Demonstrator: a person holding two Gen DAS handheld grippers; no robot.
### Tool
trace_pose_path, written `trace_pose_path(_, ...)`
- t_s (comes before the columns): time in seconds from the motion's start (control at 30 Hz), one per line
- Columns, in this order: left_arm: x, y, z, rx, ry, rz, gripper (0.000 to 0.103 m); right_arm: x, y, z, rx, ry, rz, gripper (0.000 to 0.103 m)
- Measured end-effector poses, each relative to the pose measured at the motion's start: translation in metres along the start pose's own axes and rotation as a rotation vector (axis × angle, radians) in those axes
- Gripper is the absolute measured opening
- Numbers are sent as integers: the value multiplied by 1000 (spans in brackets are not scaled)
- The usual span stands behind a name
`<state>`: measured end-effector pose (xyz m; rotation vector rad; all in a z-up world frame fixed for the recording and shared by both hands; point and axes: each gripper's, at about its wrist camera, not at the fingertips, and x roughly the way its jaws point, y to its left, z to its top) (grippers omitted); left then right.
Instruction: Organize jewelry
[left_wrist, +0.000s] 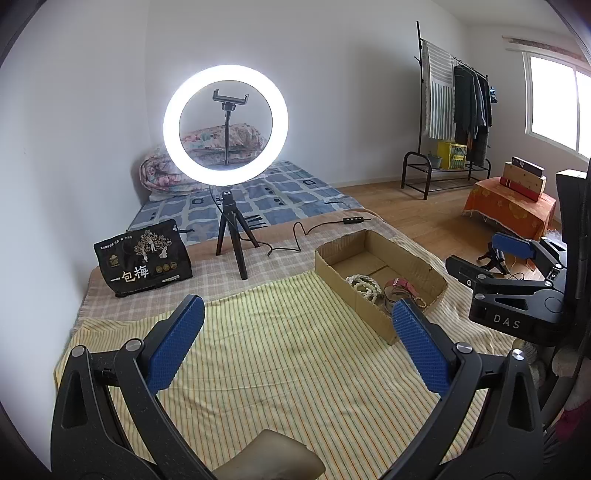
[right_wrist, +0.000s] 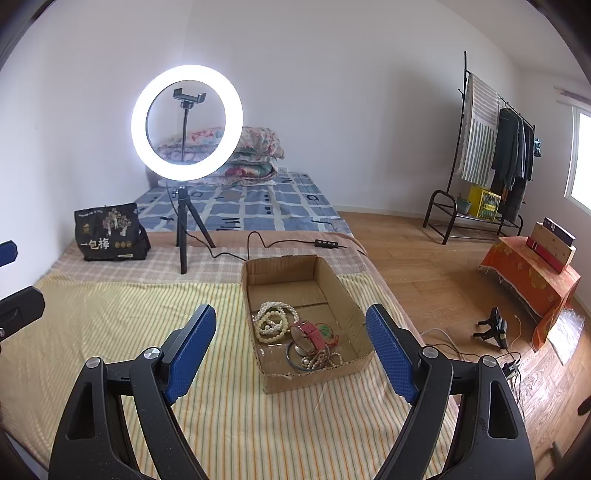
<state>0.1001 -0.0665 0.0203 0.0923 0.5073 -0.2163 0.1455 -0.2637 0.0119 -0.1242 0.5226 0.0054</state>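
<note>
A shallow cardboard box (right_wrist: 332, 280) sits on the yellow striped cloth (right_wrist: 147, 325). Inside it lie white bead bracelets (right_wrist: 271, 319), a red-strapped watch (right_wrist: 308, 334), a dark bangle (right_wrist: 295, 356) and a small pearl strand (right_wrist: 319, 360). My right gripper (right_wrist: 295, 350) is open and empty, held above the box's near end. My left gripper (left_wrist: 295, 339) is open and empty over the cloth, left of the box (left_wrist: 406, 258). The beads (left_wrist: 364, 286) and watch (left_wrist: 400, 286) show there too. The right gripper (left_wrist: 491, 258) appears at the left wrist view's right edge.
A lit ring light on a tripod (right_wrist: 184, 236) stands behind the box, its cable and remote (right_wrist: 325, 243) trailing right. A black snack bag (right_wrist: 107, 232) stands back left. Beyond are a mattress (right_wrist: 240, 203), clothes rack (right_wrist: 487, 166) and an orange-draped stand (right_wrist: 528, 280).
</note>
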Motion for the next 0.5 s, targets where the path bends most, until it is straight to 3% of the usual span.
trace_pose_path(0.5, -3, -1, -5, 15, -26, 10, 103, 2, 3, -3, -13, 4, 1, 83)
